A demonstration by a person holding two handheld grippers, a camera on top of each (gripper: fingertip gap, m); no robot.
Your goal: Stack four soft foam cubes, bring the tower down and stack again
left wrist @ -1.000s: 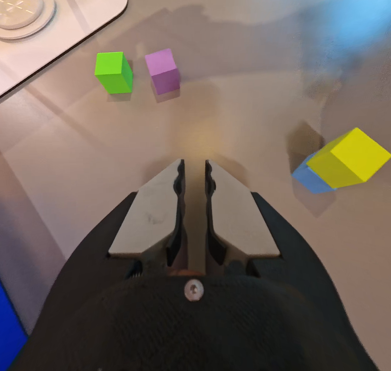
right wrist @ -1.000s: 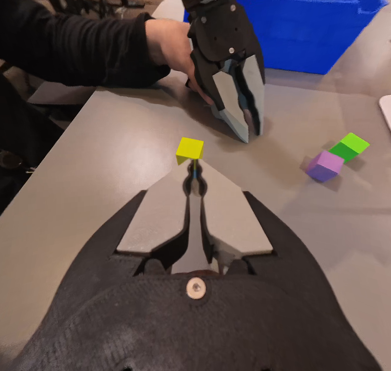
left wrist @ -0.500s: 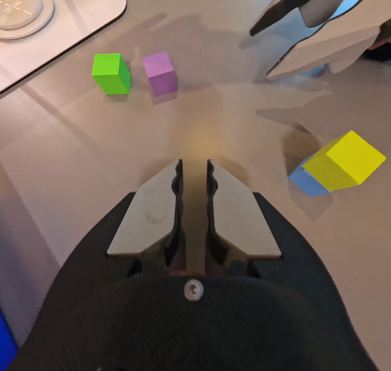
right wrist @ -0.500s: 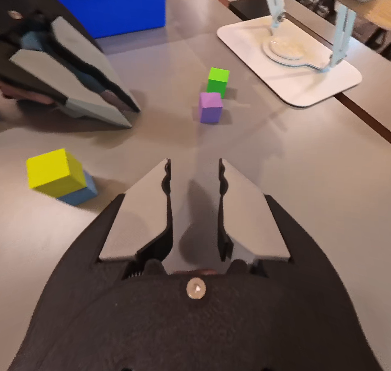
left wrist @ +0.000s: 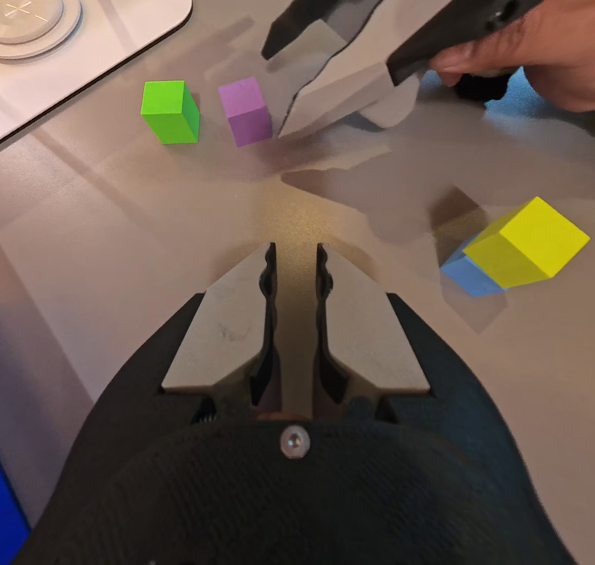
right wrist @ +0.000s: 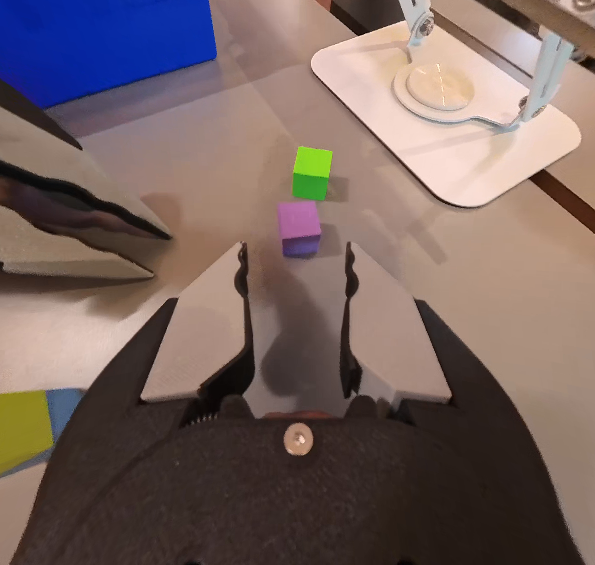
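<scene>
The right gripper (right wrist: 294,248) hangs low over the grey counter (right wrist: 450,292) with its jaws spread wide and nothing between them; the purple cube (right wrist: 298,227) sits on the counter just ahead of its fingertips, roughly in line with the gap, and the green cube (right wrist: 312,172) stands just beyond it, near but apart. In the left wrist view that same gripper comes in from the upper right, held by a hand (left wrist: 528,44), its tips close beside the purple cube (left wrist: 246,111), with the green cube (left wrist: 170,111) on the far side. The left gripper (left wrist: 296,247) hovers over bare counter, its jaws parted by a narrow gap and holding nothing. To its right the yellow cube (left wrist: 524,243) rests on top of the blue cube (left wrist: 467,276), turned and offset so the blue one shows at one corner. A white base plate (right wrist: 450,150) with a pale stand lies beyond the green cube, and a blue bin (right wrist: 103,28) stands at the far left of the right wrist view.
</scene>
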